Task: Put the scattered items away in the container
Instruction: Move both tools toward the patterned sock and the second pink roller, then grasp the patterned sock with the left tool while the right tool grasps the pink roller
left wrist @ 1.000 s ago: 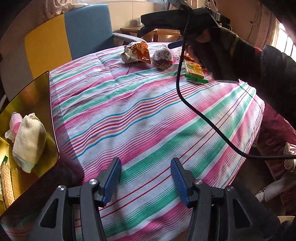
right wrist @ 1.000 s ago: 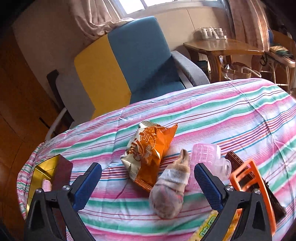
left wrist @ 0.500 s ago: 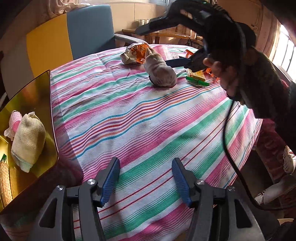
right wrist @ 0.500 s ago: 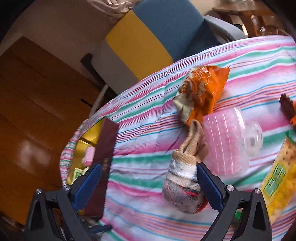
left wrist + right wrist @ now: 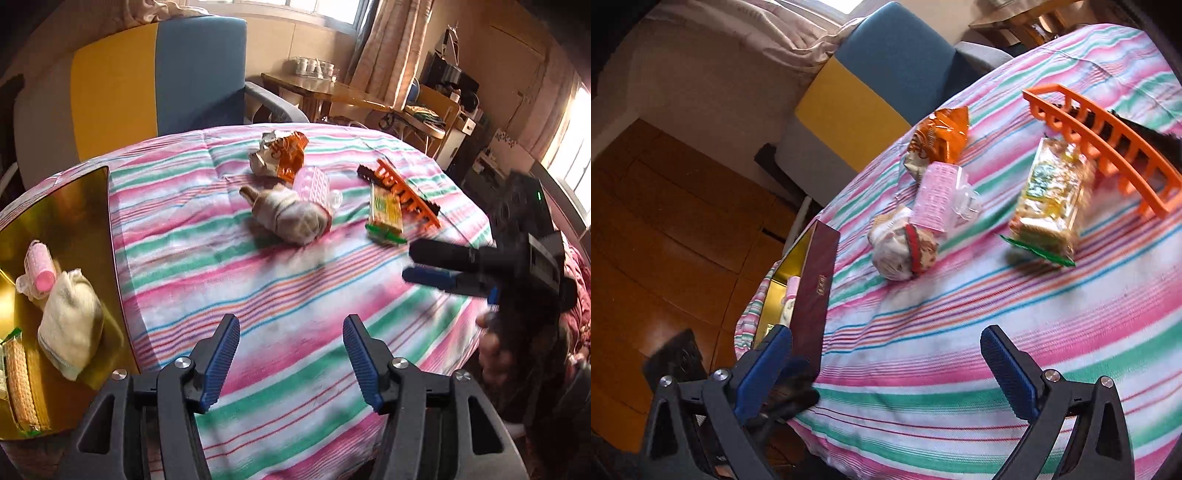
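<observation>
Left gripper (image 5: 291, 354): jaws apart, empty, beside box (image 5: 74, 229). Right gripper (image 5: 886, 365): jaws apart, empty, well short of sock (image 5: 903, 251). Sock lies mid-table, touching pink roller (image 5: 938, 201). Advice: close across the sock's bulk only, clear of the roller.

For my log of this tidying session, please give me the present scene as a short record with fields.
surface: table with striped cloth
container: gold box, left edge of table
in container: pink roller, cream sock, cracker pack
still on table: rolled sock, pink case, snack bag, biscuit pack, orange rack
left gripper: open, empty
right gripper: open, empty
</observation>
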Tool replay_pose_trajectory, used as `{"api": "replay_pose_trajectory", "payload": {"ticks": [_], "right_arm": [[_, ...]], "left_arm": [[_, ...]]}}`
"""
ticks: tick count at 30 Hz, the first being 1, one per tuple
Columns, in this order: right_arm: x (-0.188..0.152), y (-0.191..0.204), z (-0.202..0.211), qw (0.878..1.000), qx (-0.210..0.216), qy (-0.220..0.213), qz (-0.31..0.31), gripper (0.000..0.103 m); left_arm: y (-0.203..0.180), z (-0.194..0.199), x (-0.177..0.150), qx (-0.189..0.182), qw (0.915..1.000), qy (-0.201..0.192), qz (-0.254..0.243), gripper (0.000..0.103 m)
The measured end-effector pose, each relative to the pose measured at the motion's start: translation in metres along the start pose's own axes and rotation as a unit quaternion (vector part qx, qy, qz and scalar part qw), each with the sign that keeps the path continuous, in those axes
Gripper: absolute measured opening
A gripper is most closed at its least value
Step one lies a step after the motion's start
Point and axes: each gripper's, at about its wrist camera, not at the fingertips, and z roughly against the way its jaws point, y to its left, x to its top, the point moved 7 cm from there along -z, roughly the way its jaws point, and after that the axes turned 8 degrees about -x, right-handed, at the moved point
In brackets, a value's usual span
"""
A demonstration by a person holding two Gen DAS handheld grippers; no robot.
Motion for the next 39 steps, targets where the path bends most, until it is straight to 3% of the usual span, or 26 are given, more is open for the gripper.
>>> {"api": "replay_pose_trajectory", "payload": {"ticks": [10,22,29,34,39], "right_arm": [[-0.014,-0.014,0.001,1.000,-0.017,-0.007,0.004,0.103],[-0.014,-0.014,0.001,1.000,-0.018,-0.012,0.019,0.103],[-0.002,-0.016,0.006,1.000,-0.015,-0.010,-0.004,0.101],[0.037,-0.007,0.009,0.997,-0.059,-0.042,0.034,0.084],[0.076,0.010,-0.013,0.986,-0.119,-0.048,0.103,0.083]], "left_arm": [[0.004,-0.056,0.062,-0.034,0.9961,0.016,0.080,0.059],[0.025,-0.118,0.076,-0.027,0.9908,0.046,0.125,0.058],[0.034,-0.107,0.063,-0.041,0.9917,0.042,0.115,0.043],[0.028,-0.093,0.050,-0.050,0.9925,0.042,0.103,0.039],[0.025,-0.081,0.035,-0.046,0.9929,0.042,0.101,0.039]]}}
